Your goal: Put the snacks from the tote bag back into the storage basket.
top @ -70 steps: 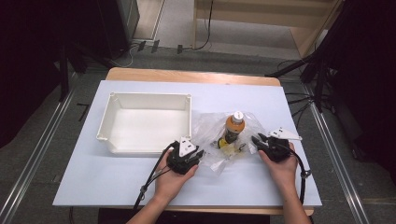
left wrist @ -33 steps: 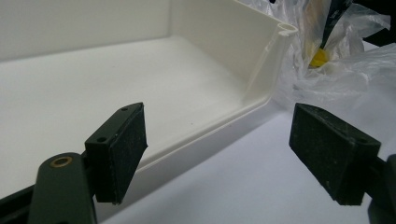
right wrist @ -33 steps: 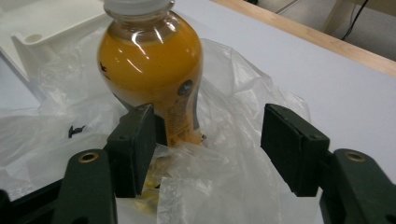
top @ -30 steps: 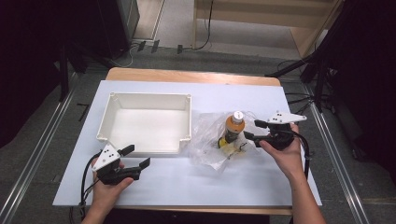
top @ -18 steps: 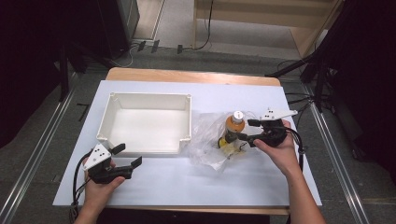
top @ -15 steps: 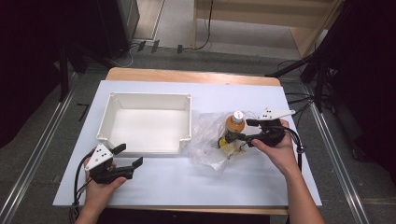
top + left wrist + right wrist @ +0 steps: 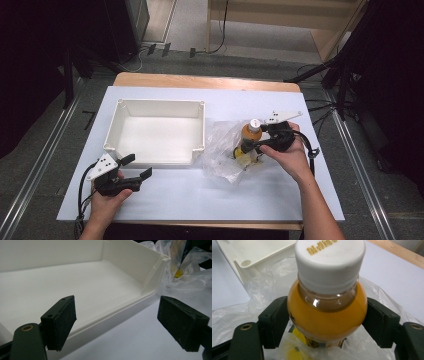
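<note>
Right tongs [image 7: 255, 137] at the bottle [image 7: 248, 138], counter's right half. In the right gripper view the two black jaws stand either side of the bottle's [image 7: 327, 315] orange shoulder, under the white cap [image 7: 330, 261]. They look right up against the plastic, but whether the pads actually press cannot be told. These jaws have just been opening, with the bottle between them.

Bottle upright, orange liquid inside, gold print on the cap. It stands in a crumpled clear bag [image 7: 222, 152], which spreads around its base on the white counter [image 7: 220, 195]. Something yellow shows low in the bag [image 7: 299, 351], below the bottle. Bag lies just beside the tray's right wall.

White tray [image 7: 202, 125] left of centre, open side up, rim corner visible behind the bottle in the right gripper view.

Left tongs [image 7: 136, 167] near the counter's front-left corner, just in front of the tray's near wall, held in the left hand [image 7: 107, 205]. Jaws well apart, nothing between them. In the left gripper view they [image 7: 116, 322] frame the tray's low front wall [image 7: 110, 320] and the bare counter; bag [image 7: 185, 277] off at upper right.

Right hand [image 7: 287, 157] wraps the right gripper's body from the right side of the bottle.
</note>
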A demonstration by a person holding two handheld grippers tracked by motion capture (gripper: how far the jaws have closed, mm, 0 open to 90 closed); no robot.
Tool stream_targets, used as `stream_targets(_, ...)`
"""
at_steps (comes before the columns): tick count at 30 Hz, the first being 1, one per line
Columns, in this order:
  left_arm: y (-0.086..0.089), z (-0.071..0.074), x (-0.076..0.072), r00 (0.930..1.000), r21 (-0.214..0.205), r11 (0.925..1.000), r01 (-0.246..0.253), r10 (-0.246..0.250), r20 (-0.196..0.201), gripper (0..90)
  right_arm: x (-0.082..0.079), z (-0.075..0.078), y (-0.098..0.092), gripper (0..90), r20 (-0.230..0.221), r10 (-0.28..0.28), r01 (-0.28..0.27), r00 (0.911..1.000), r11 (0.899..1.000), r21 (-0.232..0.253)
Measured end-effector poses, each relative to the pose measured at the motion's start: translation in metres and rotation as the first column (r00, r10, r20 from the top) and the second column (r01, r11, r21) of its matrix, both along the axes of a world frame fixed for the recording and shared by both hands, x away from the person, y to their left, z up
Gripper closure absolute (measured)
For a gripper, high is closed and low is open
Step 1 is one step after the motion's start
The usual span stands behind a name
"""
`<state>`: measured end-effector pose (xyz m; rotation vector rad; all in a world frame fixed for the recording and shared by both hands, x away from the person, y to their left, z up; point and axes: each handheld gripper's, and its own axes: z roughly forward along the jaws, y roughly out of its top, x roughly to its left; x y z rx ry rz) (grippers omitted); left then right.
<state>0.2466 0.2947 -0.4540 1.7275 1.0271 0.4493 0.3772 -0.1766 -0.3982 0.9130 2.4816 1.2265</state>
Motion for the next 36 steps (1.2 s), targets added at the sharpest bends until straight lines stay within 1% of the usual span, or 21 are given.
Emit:
stream_targets(6, 0.0009, 0.0001, 0.0003, 1.0, -0.007, 1.0, -0.002, 0.002, 0.0, 15.8, 0.0045, -0.0019, 0.0064, 27.7, -0.016, 0.0, 0.0, 0.9999, 1.0, -0.025)
stream_targets(8, 0.001, -0.0001, 0.0007, 1.0, -0.009, 1.0, -0.003, 0.003, -0.001, 15.8, 0.0061, -0.003, 0.0078, 28.2, -0.012, -0.002, 0.001, 0.9999, 1.0, -0.03)
stream_targets(13, 0.001, -0.0003, 0.001, 1.0, -0.008, 1.0, -0.002, 0.002, -0.002, 15.9, 0.0079, -0.0046, 0.0091, 29.7, -0.02, 0.004, -0.005, 0.9998, 1.0, -0.017)
stream_targets(18, 0.0016, -0.0002, 0.0014, 1.0, -0.012, 0.9999, -0.002, 0.002, -0.009, 16.1, 0.008, -0.0042, 0.0102, 29.6, -0.02, 0.002, -0.002, 0.9998, 1.0, -0.026)
stream_targets(21, 0.0019, -0.0003, 0.0015, 0.9999, -0.015, 0.9999, -0.001, 0.001, -0.01, 16.2, 0.0081, -0.0053, 0.0102, 29.9, -0.016, 0.006, -0.006, 0.9999, 1.0, -0.021)
stream_targets(22, 0.0017, -0.0003, 0.0014, 0.9999, -0.016, 0.9999, -0.002, 0.002, -0.01, 16.2, 0.0084, -0.0054, 0.0098, 30.1, -0.022, 0.007, -0.007, 0.9997, 1.0, -0.016)
stream_targets(24, 0.0016, -0.0003, 0.0016, 0.9999, -0.014, 0.9999, -0.003, 0.003, -0.01, 16.2, 0.0088, -0.0051, 0.0098, 30.5, -0.021, 0.006, -0.006, 0.9998, 1.0, -0.019)
stream_targets(26, 0.0017, -0.0004, 0.0017, 0.9999, -0.018, 0.9998, -0.003, 0.003, -0.01, 16.2, 0.0092, -0.0044, 0.0101, 30.8, -0.028, -0.007, 0.006, 0.9996, 1.0, -0.023)
stream_targets(28, 0.0019, -0.0004, 0.0016, 0.9999, -0.02, 0.9998, -0.004, 0.004, -0.012, 16.2, 0.0088, -0.0047, 0.0106, 31.0, -0.017, -0.013, 0.012, 0.9998, 1.0, -0.021)
stream_targets(29, 0.002, -0.0004, 0.0017, 0.9999, -0.021, 0.9998, -0.005, 0.005, -0.012, 16.2, 0.0081, -0.005, 0.0108, 31.1, -0.014, -0.027, 0.027, 0.9995, 0.999, -0.019)
stream_targets(33, 0.0023, -0.0004, 0.0017, 0.9999, -0.024, 0.9997, -0.005, 0.005, -0.012, 16.2, 0.0074, -0.0056, 0.0104, 31.3, 0.011, -0.051, 0.051, 0.9987, 0.999, -0.017)
stream_targets(34, 0.0024, -0.0004, 0.0017, 0.9999, -0.023, 0.9997, -0.005, 0.005, -0.012, 16.2, 0.0075, -0.0051, 0.01, 31.3, 0.008, -0.053, 0.053, 0.9986, 0.999, -0.013)
stream_targets(36, 0.0023, -0.0004, 0.0017, 0.9999, -0.024, 0.9997, -0.004, 0.003, -0.012, 16.3, 0.0063, -0.0029, 0.01, 31.4, 0.005, -0.05, 0.05, 0.9987, 0.999, -0.021)
